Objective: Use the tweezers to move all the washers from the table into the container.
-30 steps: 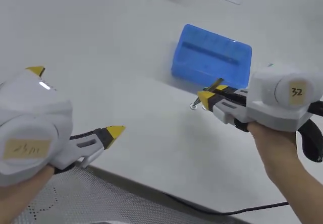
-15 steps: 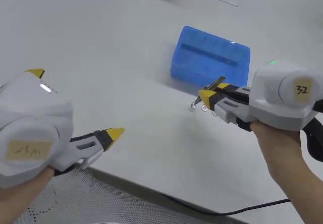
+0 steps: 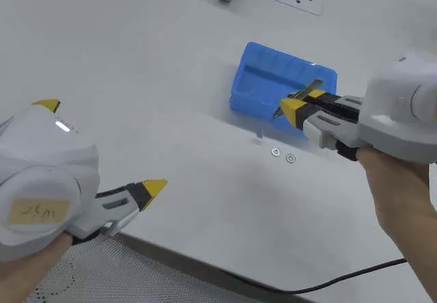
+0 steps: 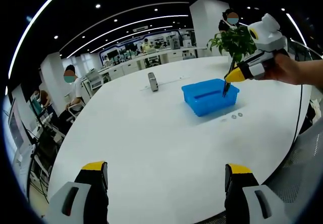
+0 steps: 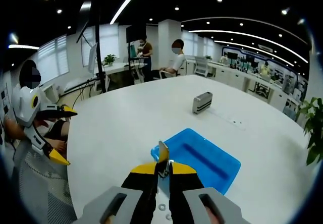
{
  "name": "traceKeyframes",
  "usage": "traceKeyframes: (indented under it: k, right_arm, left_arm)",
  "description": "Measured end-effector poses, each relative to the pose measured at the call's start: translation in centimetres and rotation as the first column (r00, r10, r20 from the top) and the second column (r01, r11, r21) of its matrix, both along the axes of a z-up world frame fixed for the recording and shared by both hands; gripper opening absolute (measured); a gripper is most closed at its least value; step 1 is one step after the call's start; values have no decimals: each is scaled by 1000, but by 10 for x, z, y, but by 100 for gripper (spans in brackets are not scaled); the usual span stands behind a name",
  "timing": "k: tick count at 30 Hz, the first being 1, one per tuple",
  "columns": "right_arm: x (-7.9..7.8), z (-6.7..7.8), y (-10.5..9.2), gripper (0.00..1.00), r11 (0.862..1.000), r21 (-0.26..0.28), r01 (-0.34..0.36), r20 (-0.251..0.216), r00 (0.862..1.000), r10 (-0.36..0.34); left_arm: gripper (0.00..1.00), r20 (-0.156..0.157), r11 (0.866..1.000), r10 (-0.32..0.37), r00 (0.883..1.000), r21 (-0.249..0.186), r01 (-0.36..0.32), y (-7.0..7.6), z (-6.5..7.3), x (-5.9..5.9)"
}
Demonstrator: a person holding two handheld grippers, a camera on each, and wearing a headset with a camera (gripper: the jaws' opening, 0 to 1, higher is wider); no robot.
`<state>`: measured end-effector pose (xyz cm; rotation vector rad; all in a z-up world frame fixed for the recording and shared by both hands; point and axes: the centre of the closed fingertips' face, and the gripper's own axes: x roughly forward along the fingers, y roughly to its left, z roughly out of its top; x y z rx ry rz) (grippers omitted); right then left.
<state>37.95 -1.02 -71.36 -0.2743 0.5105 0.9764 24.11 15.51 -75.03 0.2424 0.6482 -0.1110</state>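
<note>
Sticker (image 3: pixel 37 211): yellowish, on the housing of the left gripper (image 4: pixel 165 167), behind its fingers; handwritten marks, too blurred to read.
Other text: none legible.

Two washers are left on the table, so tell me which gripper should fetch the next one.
Right. The right gripper is shut on the tweezers over the blue container, with both washers close beside it. The left gripper is open, holds no tool and is far off by the table edge.
</note>
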Motion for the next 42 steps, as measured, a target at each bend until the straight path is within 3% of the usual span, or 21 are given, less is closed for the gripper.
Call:
traceKeyframes:
  k: [5,19,25,33,42]
  right_arm:
    - [2,-1,1,4,1000,1,0,4,1000,0]
    - [-23,-41,3,4,999,-39,-28,-84,996,25]
    - [-25,-54,6,4,998,-51,-33,-106,994,27]
    - [-25,-63,8,4,997,-63,-34,-120,992,26]
    - [-26,-62,10,5,998,-56,-28,-125,992,21]
  left_arm:
    - [99,1,1000,1,1000,-1,-1,1,-1,0]
    - [99,-9,1000,-2,1000,6,2,0,-1,-2]
    - [99,-9,1000,-2,1000,6,3,-1,0,-2]
    - [99,-13,1000,-4,1000,7,4,-1,-1,-2]
    - [99,-18,1000,-7,1000,10,7,-1,-1,-2]
